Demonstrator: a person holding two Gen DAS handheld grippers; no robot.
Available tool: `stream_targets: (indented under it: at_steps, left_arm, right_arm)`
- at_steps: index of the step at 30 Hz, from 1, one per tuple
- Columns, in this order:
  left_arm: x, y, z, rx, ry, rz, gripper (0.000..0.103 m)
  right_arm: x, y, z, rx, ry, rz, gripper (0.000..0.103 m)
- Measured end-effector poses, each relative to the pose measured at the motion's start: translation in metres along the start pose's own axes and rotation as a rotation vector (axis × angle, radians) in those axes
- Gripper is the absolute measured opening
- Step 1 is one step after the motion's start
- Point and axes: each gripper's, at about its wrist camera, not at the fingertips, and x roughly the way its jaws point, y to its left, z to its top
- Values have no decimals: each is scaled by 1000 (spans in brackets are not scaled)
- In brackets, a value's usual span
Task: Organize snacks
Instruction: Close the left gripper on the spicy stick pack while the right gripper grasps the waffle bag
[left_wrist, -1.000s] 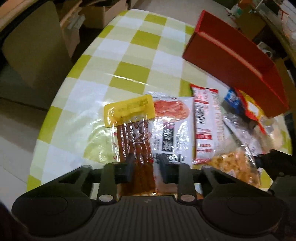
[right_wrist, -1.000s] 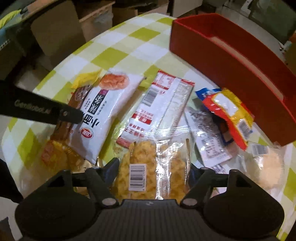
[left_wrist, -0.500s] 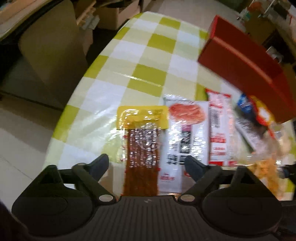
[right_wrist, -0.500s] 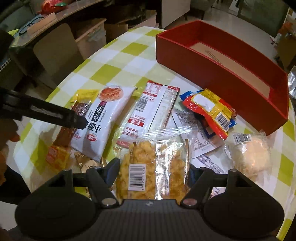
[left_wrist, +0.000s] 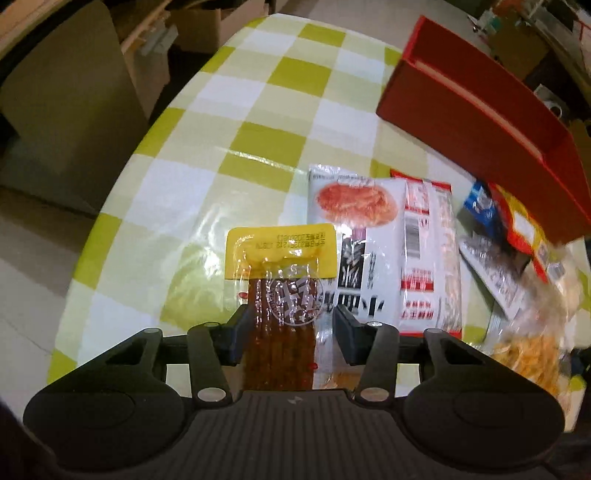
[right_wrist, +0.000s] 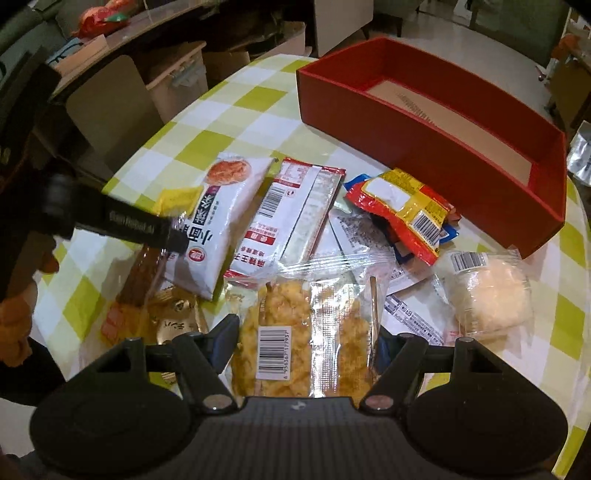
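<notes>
Item, left: brown snack-stick packet (left_wrist: 282, 325), long axis running straight away from my left gripper (left_wrist: 288, 332), yellow header at the far end; jaws just closing, left pad touching, right pad slightly clear. Item, right: clear yellow-crisp packet (right_wrist: 303, 332), lengthwise, clamped in my right gripper (right_wrist: 301, 343) above the table (left_wrist: 258, 110).

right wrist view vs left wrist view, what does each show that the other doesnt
Only the right wrist view: the red box's bare inside, a round pale bun pack, and the right gripper clamped on a clear yellow snack pack. Only the left wrist view: the left gripper straddling the yellow-topped stick pack, its jaws just closing. Both: the white pack with the orange picture.
</notes>
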Motion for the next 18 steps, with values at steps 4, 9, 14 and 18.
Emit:
stream_targets:
  at_steps: [4,9,14,18]
  left_arm:
    - [-9,1,-9,27,4,-13,30]
    - [-13,5,-18,51,20,-27,52]
    - [-16,26,-17,0,-32,26,94]
    - [1,23,-6,-36,10,55,94]
  right_arm:
    - [-6,1,-2,-3,-17,6,78]
    - [-12,-2,-7,4,-23,11,78]
    - [-12,-4,-8,15,-19,12,78]
    - [-14,0,-10,4,-21,26,78]
